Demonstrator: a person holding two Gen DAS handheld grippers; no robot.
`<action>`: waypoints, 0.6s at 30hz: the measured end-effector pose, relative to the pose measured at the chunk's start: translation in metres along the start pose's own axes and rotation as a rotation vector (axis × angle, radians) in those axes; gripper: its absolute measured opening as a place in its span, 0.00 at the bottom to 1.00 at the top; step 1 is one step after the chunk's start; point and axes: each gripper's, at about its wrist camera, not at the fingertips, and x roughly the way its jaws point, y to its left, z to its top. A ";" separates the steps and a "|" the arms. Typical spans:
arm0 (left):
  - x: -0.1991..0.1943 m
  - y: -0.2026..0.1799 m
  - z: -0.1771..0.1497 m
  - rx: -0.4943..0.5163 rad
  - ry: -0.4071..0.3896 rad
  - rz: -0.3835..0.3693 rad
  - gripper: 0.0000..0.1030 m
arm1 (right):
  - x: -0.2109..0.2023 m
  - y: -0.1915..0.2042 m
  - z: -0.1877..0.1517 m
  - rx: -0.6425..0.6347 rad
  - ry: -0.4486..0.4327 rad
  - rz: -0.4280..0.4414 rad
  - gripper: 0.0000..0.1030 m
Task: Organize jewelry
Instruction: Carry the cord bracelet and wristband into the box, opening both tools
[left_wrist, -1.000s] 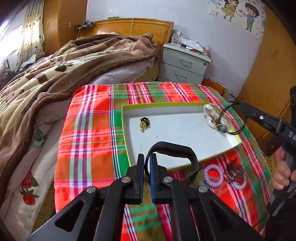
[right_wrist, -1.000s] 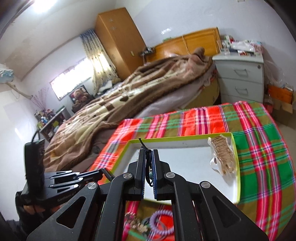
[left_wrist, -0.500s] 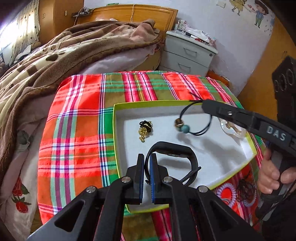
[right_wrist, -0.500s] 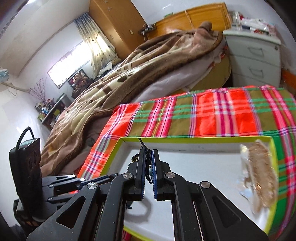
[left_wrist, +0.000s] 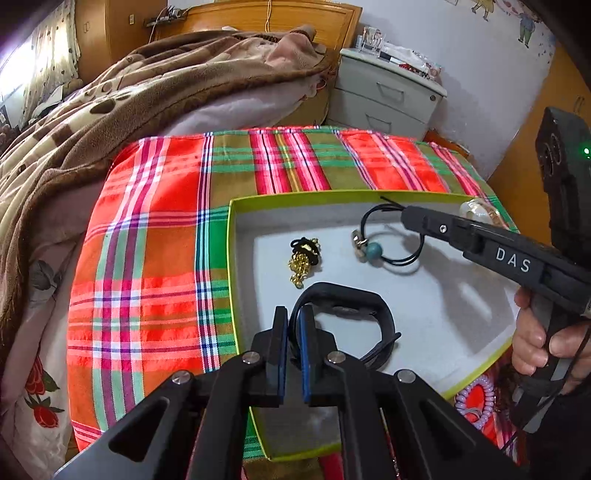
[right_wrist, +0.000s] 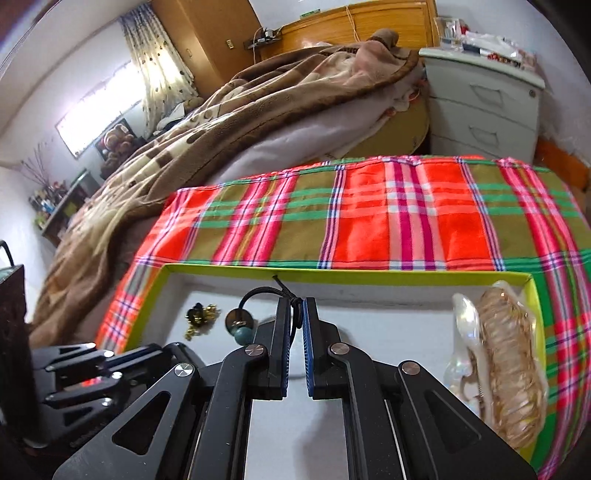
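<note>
A bed (left_wrist: 155, 92) under a brown blanket (right_wrist: 229, 122) fills the far side, with a grey nightstand (left_wrist: 384, 96) at its head. In front lies a plaid cloth (left_wrist: 147, 236), red, green and olive. On the cloth sits a shallow tray (left_wrist: 231, 258) with a lime rim and white floor.

The left gripper (left_wrist: 293, 321) hangs over the tray's near edge, its 2 jaws pressed onto a black band (left_wrist: 354, 299); the band's loop reaches forward over the white floor, and I cannot tell whether it touches. The right gripper (right_wrist: 296, 308) is over the tray's middle, jaws pinching a black cord (left_wrist: 402, 236). The cord's loop dangles with a teal bead (left_wrist: 373, 250) and a duller one beside it, low over the floor. A hand (left_wrist: 532, 343) grips that tool's handle.

A clear wrapped bundle (right_wrist: 506, 354) lies in the tray's right far corner. A gold charm (left_wrist: 303, 260) with a black tie lies near the left wall, just beside the beads. A lilac coil tie (left_wrist: 472, 402) lies on the cloth outside the tray's near right corner.
</note>
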 end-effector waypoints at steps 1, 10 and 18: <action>0.000 0.000 0.000 0.000 -0.004 0.002 0.07 | 0.001 0.000 0.000 -0.005 0.001 -0.010 0.06; 0.000 0.000 0.000 -0.004 -0.001 0.003 0.07 | 0.005 0.003 0.000 -0.027 0.015 -0.071 0.07; -0.003 0.000 0.000 -0.025 -0.004 -0.016 0.22 | 0.002 0.007 0.002 -0.042 -0.001 -0.083 0.20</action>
